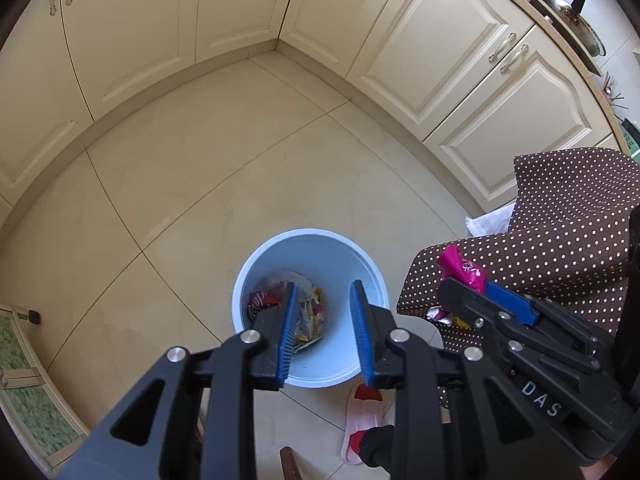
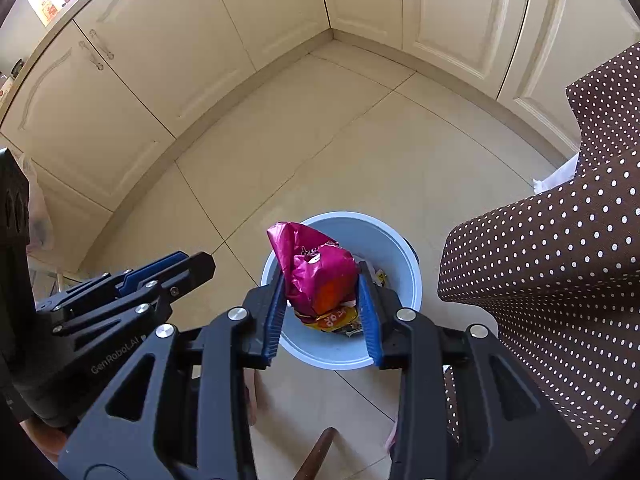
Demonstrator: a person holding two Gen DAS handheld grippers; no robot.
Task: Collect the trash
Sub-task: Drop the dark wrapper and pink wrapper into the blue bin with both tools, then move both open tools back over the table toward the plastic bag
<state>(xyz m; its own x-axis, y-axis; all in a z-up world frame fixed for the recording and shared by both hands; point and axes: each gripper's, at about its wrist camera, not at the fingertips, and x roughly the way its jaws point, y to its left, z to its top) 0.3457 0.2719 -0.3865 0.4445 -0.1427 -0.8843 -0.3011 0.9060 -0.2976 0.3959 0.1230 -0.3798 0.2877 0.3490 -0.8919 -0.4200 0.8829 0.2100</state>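
Observation:
A pale blue trash bin stands on the tiled floor with several snack wrappers in its bottom. My left gripper is open and empty, held above the bin's mouth. My right gripper is shut on a crumpled pink snack bag and holds it above the same bin. In the left wrist view the right gripper shows at the right with the pink bag at its tip. The left gripper shows at the left of the right wrist view.
A table with a brown polka-dot cloth stands right of the bin and also shows in the right wrist view. Cream cabinets line the corner behind. A pink and red slipper lies on the floor near the bin.

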